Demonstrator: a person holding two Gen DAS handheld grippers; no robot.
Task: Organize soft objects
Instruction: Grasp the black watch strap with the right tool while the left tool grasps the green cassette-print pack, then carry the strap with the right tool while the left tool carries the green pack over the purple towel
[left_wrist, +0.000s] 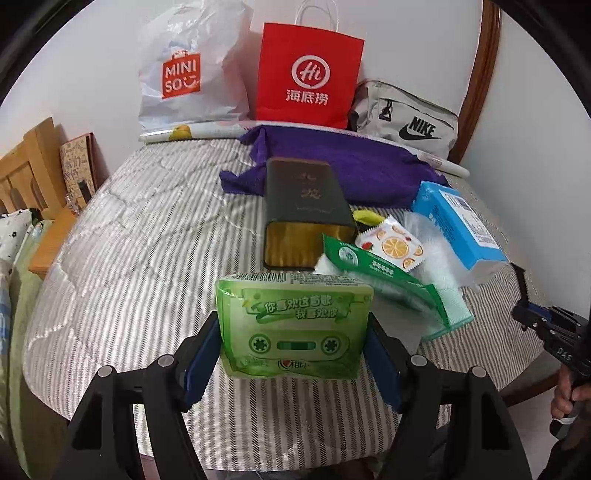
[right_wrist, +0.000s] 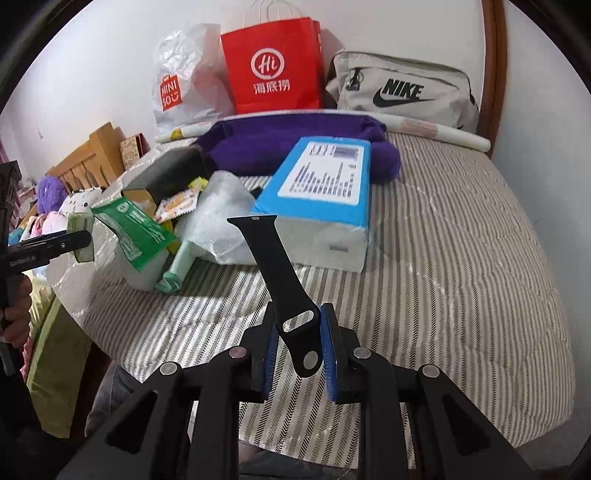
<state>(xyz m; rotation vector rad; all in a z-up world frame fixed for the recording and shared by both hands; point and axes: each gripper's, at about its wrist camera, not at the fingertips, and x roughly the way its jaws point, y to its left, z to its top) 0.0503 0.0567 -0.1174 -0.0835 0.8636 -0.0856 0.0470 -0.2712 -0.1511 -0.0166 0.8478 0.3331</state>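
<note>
My left gripper (left_wrist: 293, 354) is shut on a green tissue pack (left_wrist: 293, 328) with a cassette print, held upright just above the striped quilted table (left_wrist: 147, 236). My right gripper (right_wrist: 299, 343) is shut on a black rubber watch strap (right_wrist: 275, 273) that sticks up and away from its blue pads. In the right wrist view the left gripper (right_wrist: 79, 240) shows at the far left with the green pack end-on. A green wipes packet (left_wrist: 373, 273), a fruit-print sachet (left_wrist: 397, 247), bubble wrap (right_wrist: 221, 218) and a mint cloth (right_wrist: 177, 266) lie in a heap.
A dark tin box (left_wrist: 303, 206) lies on its side with its mouth toward me, a blue carton (right_wrist: 321, 192) beside the heap. A purple towel (left_wrist: 351, 166), a red paper bag (left_wrist: 306, 74), a white plastic bag (left_wrist: 184, 70) and a grey pouch (right_wrist: 402, 88) line the back wall.
</note>
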